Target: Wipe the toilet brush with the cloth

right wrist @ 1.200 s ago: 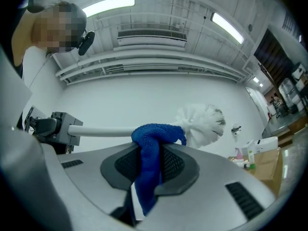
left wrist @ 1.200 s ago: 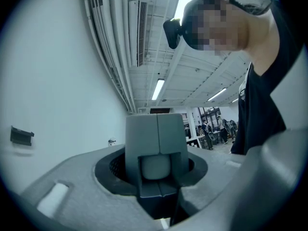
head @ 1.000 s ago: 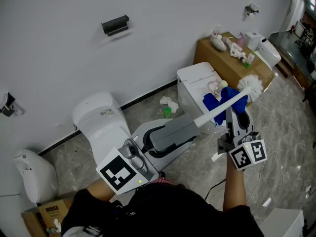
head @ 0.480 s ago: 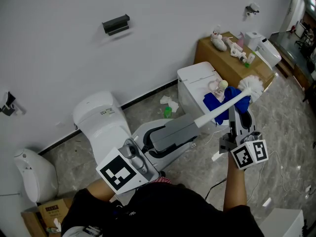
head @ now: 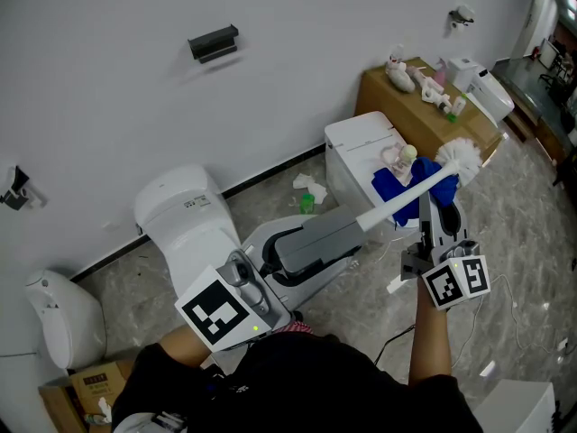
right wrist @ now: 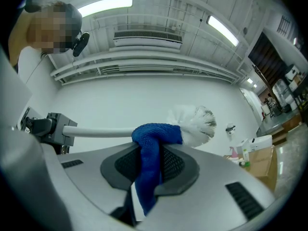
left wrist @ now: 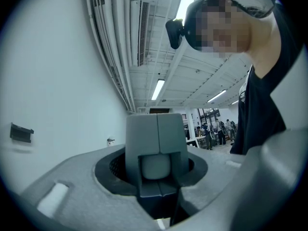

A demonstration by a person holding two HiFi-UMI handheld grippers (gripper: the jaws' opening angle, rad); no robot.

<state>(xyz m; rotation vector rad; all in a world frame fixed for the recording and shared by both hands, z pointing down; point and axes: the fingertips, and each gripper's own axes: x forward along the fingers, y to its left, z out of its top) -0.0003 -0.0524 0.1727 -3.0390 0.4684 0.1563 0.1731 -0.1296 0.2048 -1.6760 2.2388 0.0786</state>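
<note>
The left gripper (head: 350, 225) is clamped shut on the handle end of a white toilet brush (head: 386, 208), which slants up through the air near a toilet (head: 176, 210). The right gripper (head: 435, 204) pinches a blue cloth (right wrist: 153, 137), draped over the handle right against the bristle head (head: 460, 155).
</note>
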